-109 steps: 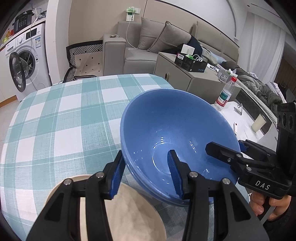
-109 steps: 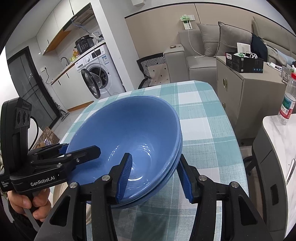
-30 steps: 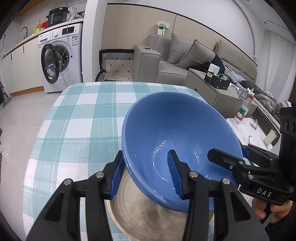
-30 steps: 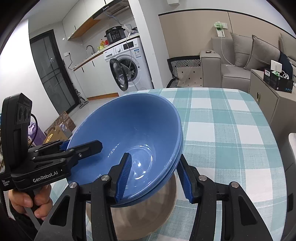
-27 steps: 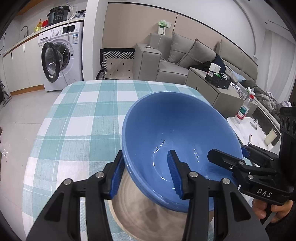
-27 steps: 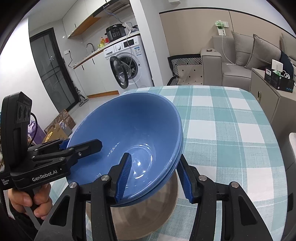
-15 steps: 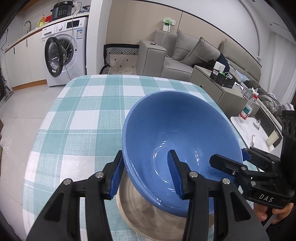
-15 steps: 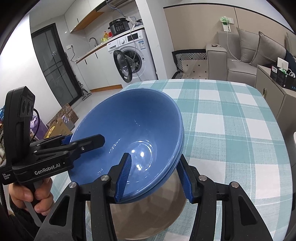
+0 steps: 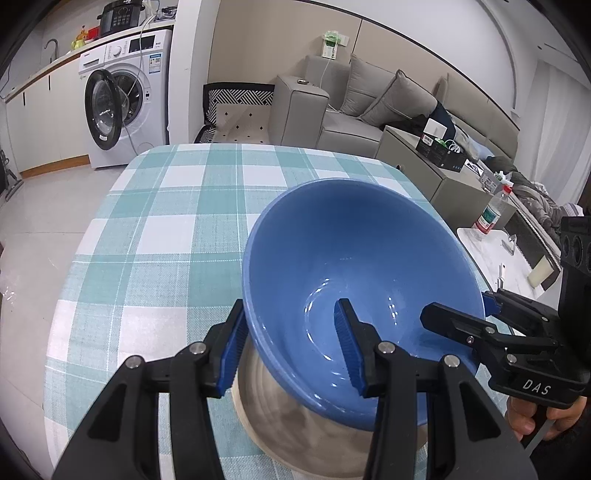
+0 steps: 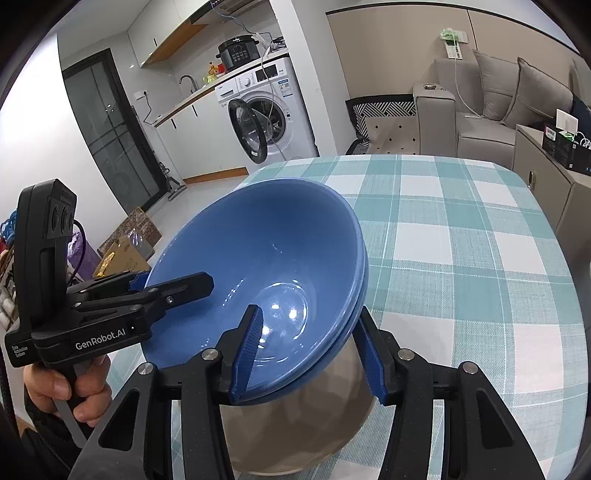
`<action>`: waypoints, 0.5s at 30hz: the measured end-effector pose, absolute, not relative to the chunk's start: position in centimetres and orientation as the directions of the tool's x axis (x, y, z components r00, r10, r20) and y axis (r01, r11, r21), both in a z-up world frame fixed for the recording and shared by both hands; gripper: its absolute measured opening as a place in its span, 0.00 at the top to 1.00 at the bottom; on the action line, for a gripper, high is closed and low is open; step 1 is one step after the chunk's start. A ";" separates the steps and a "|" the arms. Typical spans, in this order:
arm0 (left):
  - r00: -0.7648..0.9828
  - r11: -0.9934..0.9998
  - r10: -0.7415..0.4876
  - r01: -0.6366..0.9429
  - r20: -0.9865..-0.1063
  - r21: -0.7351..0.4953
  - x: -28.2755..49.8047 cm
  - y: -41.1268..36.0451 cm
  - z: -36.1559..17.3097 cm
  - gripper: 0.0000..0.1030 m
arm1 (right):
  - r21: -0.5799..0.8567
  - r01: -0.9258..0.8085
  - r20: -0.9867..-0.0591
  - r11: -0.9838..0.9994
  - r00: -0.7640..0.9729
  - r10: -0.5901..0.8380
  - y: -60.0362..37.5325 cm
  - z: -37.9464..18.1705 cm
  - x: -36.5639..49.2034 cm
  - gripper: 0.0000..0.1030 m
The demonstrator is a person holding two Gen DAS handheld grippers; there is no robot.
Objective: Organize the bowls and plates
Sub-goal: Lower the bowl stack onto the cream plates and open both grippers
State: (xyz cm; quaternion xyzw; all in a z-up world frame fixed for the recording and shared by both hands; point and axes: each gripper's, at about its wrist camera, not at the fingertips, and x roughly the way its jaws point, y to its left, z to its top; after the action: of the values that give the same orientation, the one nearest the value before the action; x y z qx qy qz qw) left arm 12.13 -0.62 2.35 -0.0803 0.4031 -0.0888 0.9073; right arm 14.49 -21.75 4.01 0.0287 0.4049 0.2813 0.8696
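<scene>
Blue bowls [image 9: 354, 258] lower, between tools [image 9: 291, 343]

Teal-and-white checked tablecloth [image 9: 155, 236] over the table. Beyond it, white washing machine [image 9: 122, 107] with door hanging open, black cooker [image 9: 120, 16] on top. Grey sofa [image 9: 373, 110] with cushions along the far wall; patterned chair [image 9: 236, 114] beside it. Plastic bottle [image 9: 491, 212] with red cap on a white side surface.

- Two nested blue bowls [image 10: 258, 258] were held tilted above the beige bowl.
- The beige bowl [image 10: 295, 435] was set upright on the table [image 10: 461, 258].
</scene>
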 end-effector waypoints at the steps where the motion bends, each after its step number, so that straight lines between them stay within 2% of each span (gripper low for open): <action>1: 0.659 0.971 -0.226 0.097 -0.717 -0.217 12.1 -0.6 2.4 0.56 | 0.289 -0.465 -0.686 0.837 0.509 0.519 -21.9 4.0 14.6 0.49; 7: 0.663 0.972 -0.225 0.103 -0.714 -0.211 12.1 -0.7 2.3 0.55 | 0.333 -0.454 -0.683 0.827 0.488 0.543 -22.2 3.8 14.9 0.49; 15: 0.660 0.972 -0.225 0.102 -0.717 -0.211 12.2 -0.6 2.2 0.52 | 0.294 -0.471 -0.680 0.832 0.509 0.528 -21.8 4.0 14.6 0.49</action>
State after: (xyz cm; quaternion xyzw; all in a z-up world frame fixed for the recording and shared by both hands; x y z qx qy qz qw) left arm 12.16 -0.63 2.19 -0.0764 0.4027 -0.0900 0.9077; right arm 14.57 -21.81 4.01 0.0355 0.4032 0.2876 0.8680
